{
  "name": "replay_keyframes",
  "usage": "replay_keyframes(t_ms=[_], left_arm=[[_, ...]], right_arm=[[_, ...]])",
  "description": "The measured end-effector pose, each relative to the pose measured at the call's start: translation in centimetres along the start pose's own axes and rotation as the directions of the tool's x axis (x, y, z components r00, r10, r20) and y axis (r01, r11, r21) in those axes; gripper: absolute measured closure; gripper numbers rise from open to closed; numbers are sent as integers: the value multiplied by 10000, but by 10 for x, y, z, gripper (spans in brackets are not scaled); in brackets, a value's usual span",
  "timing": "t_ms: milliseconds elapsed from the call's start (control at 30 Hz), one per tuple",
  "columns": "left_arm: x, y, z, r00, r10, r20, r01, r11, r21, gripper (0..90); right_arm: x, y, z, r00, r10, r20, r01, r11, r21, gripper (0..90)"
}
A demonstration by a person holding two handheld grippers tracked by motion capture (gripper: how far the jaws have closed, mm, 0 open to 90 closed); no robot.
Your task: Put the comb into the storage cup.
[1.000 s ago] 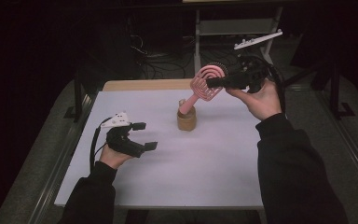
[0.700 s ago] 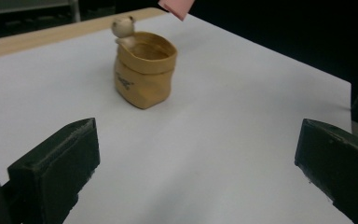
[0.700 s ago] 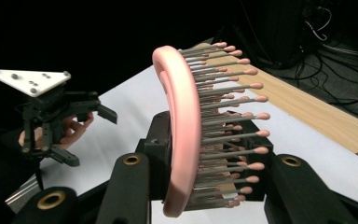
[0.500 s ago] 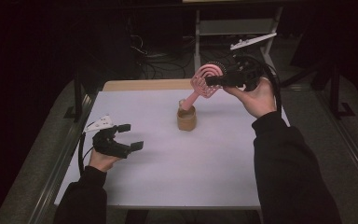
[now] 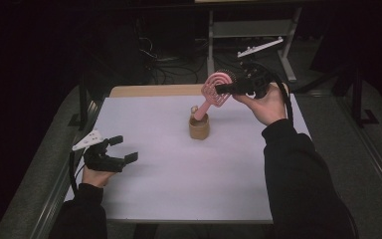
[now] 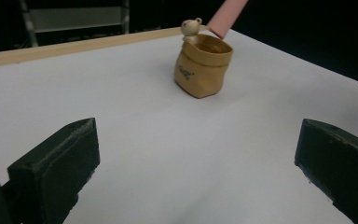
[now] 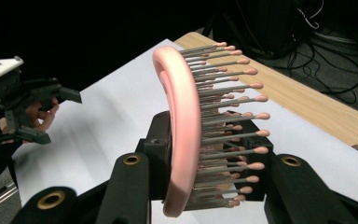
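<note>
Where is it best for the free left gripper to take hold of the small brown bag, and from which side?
Probably the bag by its rolled rim, coming from above on the near side: the open left gripper faces that side, and the pink hairbrush handle and a small figure occupy the far rim.

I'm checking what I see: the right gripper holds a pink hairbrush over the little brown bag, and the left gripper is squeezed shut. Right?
Not quite. The left gripper is open, jaws wide apart with nothing between, as the left gripper view shows. The right gripper does hold the pink hairbrush over the brown bag.
</note>
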State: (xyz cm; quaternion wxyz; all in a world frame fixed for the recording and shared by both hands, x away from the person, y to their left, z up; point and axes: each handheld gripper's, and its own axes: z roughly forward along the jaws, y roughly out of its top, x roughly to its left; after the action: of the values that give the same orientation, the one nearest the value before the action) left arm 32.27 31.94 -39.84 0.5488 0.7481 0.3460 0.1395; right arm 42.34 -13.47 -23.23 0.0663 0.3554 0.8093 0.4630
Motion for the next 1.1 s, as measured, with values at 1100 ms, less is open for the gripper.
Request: replay_keyframes(t_ms=[1100], left_arm=[[12,-28,-25,9964,-468,-710,397,9943,-987,0]], right_arm=[[-23,-21,39,9976,681,128,-689,9948,756,619]])
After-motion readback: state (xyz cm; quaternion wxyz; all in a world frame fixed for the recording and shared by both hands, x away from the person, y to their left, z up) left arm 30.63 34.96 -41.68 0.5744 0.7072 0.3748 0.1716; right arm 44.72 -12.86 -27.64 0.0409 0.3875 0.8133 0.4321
